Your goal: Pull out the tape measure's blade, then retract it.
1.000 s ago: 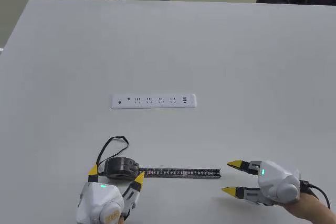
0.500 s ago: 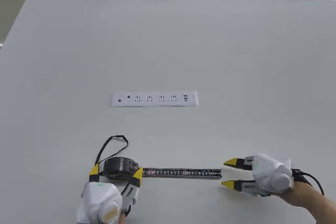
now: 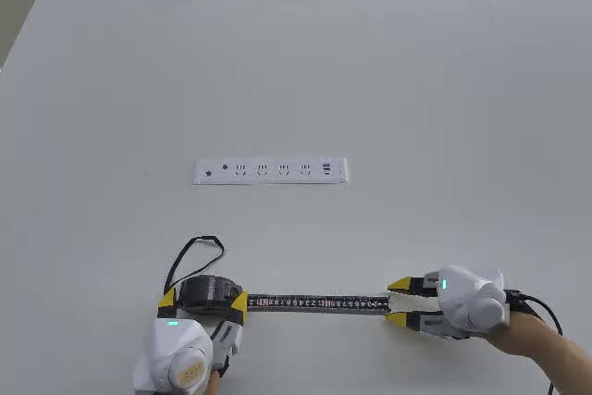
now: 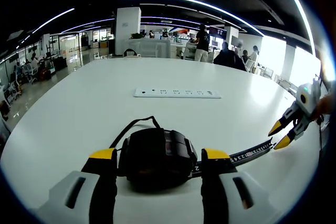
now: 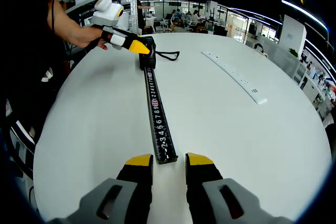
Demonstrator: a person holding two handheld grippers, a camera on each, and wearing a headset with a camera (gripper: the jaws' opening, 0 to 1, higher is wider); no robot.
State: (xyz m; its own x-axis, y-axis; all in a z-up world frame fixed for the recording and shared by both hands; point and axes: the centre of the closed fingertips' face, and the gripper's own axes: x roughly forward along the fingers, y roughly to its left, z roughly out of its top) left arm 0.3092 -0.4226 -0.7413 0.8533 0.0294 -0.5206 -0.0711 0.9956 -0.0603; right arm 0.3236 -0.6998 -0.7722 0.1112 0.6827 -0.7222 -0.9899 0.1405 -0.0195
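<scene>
Closing in over the past second, the right tongs (image 3: 398, 301) now bracket the free end of the blade (image 5: 156, 108). Their jaws have narrowed to a slim gap and are not yet pinching it. At far left, the left tongs (image 3: 203, 302) clamp the black tape measure (image 4: 157, 153) between both jaws, and its black wrist strap (image 3: 190, 252) loops away beyond their tips. From the case, the dark blade, printed with pale numerals, lies flat toward the right tongs. Ahead of both tongs, a white power strip (image 3: 270, 170) rests on the pale grey counter (image 3: 370, 71), well apart from the tape. Beyond lies an open-plan office with ceiling light strips and distant people. The head view's lower edge cuts off the left tongs' body, and the blade's end hook is too small to make out.
</scene>
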